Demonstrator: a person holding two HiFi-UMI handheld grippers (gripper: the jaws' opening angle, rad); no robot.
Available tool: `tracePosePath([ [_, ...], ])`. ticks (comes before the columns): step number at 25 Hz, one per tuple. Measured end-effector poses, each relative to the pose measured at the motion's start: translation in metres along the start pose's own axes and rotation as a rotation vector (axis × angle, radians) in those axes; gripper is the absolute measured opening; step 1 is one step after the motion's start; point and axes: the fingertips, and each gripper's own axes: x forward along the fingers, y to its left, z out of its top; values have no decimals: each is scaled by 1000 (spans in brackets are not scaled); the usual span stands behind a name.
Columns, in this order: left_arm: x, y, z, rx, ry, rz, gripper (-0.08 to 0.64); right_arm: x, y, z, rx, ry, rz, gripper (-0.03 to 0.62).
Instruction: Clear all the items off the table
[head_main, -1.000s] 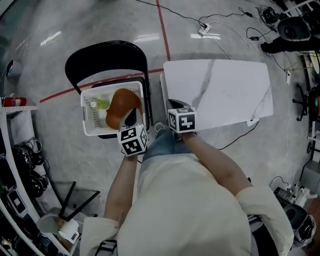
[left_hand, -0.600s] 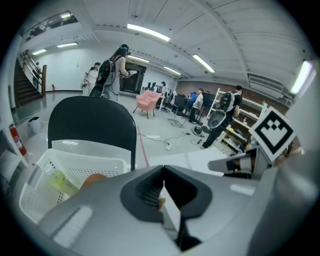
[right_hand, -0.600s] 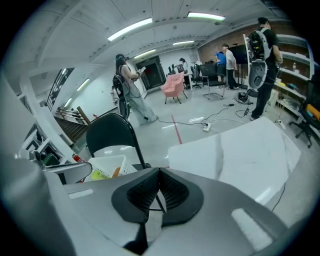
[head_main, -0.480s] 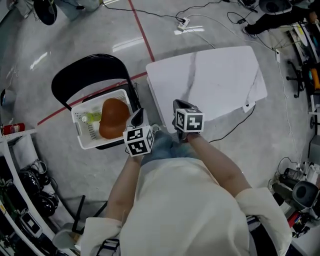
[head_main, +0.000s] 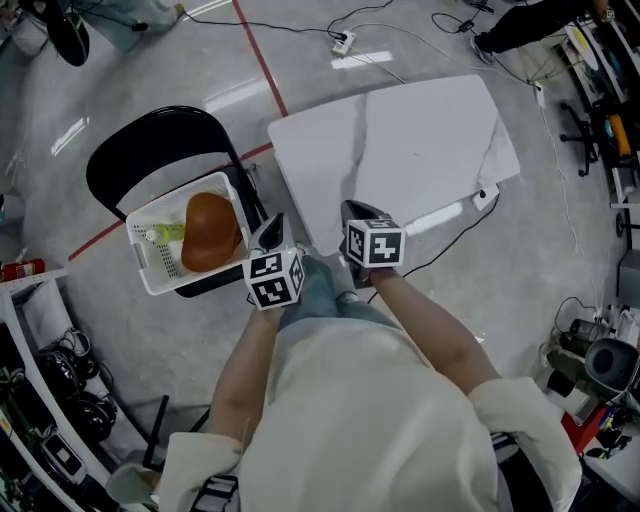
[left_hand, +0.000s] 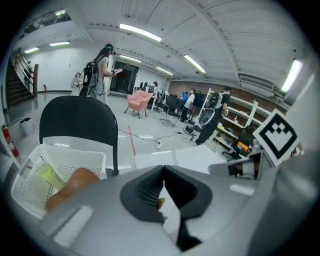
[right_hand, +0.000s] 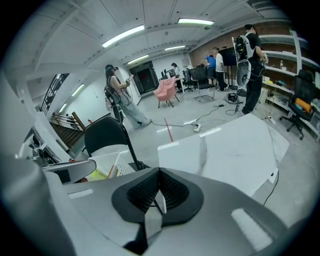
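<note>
**Operator:** State of both tongs?

**Technician:** The left tongs (head_main: 272, 230) are pressed together, with nothing between the pads. The right tongs (head_main: 352, 211) are likewise together and carry nothing. Both sit side by side just in front of the person's body and point away and downward.

**Operator:** Where are they relative to the edges?

**Technician:** The right tongs hang over the desk (head_main: 420, 130) at its near edge, close to the near-left corner. The left tongs sit over the narrow strip of floor (head_main: 330, 90) between that corner and the chair (head_main: 150, 150).

**Operator:** Where are the task items?

**Technician:** They are in the white basket (head_main: 143, 273), which rests on the seat of the black chair to the left of the desk. A rounded brown item (head_main: 210, 232) fills its right half. A yellow-green item (head_main: 164, 234) lies beside it on the left. The basket's right rim is near the left tongs, but they do not touch.

**Operator:** How much room is there to move?

**Technician:**
- **Chair to desk:** The gap is narrow; the chair frame stands just beside the desk's left edge.
- **Desk top:** White veined surface, wider toward the far-right corner.
- **Far side:** Open floor crossed by a red line (head_main: 258, 58), with a power strip (head_main: 343, 42) and its leads beyond the far edge.
- **Near left:** Shelves (head_main: 35, 400) loaded with gear close off that side.
- **Right:** Equipment lines the edge of the view, well apart from the desk.
</note>
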Motion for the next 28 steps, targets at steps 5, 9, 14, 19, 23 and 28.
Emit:
tracePosePath([
  [5, -18, -28, -19, -5, 10, 0, 9, -32, -13, -28, 8, -8, -4, 0],
  [9, -36, -54, -39, 8, 13, -24, 9, -58, -24, -54, 17, -15, -11, 0],
  [14, -61, -84, -65, 34, 20, -51, 9, -91, -35, -82, -4, -29, -9, 0],
  [19, -83, -111, -89, 49, 23, -69, 9, -124, -52, -108, 9, -47, -11, 0],
  [23, -99, -133, -106, 85, 26, -93, 9, -152, -59, -126, 5, -67, -2, 0],
  [28, -117, -158, -122, 105, 21, -116, 9, -180, -64, -145, -32, -84, 11, 0],
])
